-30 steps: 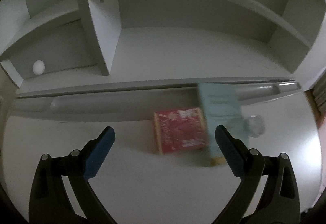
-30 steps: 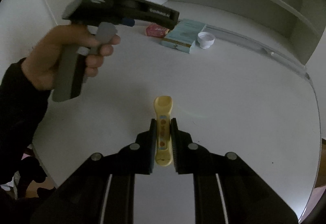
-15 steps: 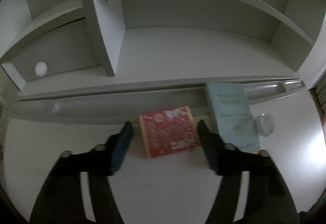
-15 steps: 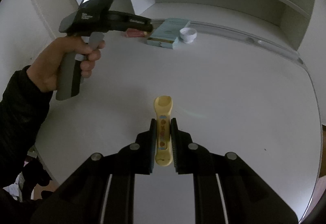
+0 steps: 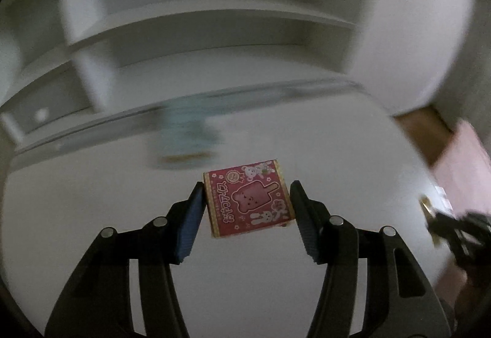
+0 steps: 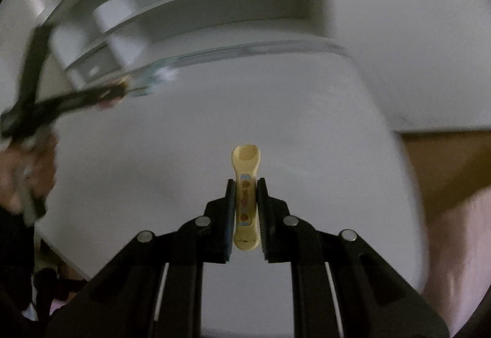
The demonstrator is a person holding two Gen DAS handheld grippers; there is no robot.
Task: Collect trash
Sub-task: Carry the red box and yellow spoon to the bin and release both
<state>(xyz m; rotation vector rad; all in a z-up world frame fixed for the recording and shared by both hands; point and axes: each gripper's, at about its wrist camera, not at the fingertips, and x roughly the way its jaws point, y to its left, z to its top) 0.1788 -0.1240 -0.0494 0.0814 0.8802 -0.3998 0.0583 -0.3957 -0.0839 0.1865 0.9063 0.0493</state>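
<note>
Trash item one, a red ice-bar carton point(image 5: 249, 198) printed with a bear-shaped popsicle and rabbits, sits clamped between the blue pads point(image 5: 191, 223) of the left gripper point(image 5: 247, 221), raised clear of the white tabletop point(image 5: 307, 135). The jaws stand roughly half apart, one pad on each side wall of the carton. White shelving point(image 5: 196, 31) fills the far side of the table, heavily blurred; a pale teal box point(image 5: 187, 135), probably lying flat, shows near the table's back rail. Trash item two, a yellow plastic spoon point(image 6: 245, 198) with a patterned handle, is pinched in the right gripper point(image 6: 245, 209), jaws nearly together, bowl pointing forward above the tabletop. At the right-wrist view's left edge, a hand point(image 6: 24, 178) grasps the left gripper's handle.
</note>
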